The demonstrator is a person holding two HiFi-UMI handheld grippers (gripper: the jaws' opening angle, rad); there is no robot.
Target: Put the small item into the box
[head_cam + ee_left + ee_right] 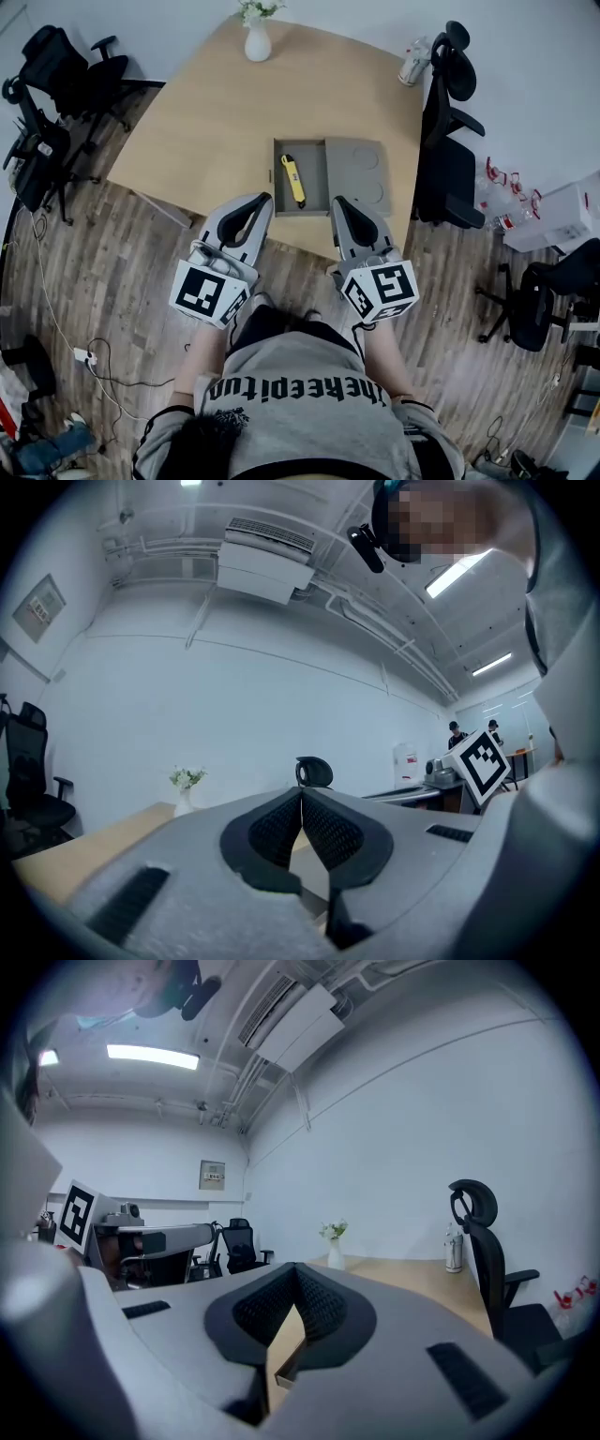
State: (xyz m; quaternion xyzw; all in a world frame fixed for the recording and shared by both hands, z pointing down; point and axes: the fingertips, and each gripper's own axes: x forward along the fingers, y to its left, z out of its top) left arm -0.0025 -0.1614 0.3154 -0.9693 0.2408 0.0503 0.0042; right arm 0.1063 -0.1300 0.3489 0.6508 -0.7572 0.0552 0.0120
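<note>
Head view: L gripper & R gripper closed, empty; slim yellow item in flat grey box.

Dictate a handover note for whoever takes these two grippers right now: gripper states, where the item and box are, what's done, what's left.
Left gripper: shut, empty, held near the table's near edge, just short of the box.
Right gripper: shut, empty, alongside it.
Box: open on the wooden table, lid lying flat to its right.
Yellow item: lying inside the box.
Done: item appears to be in.
Left: probably only closing the lid, if that is wanted.
</note>
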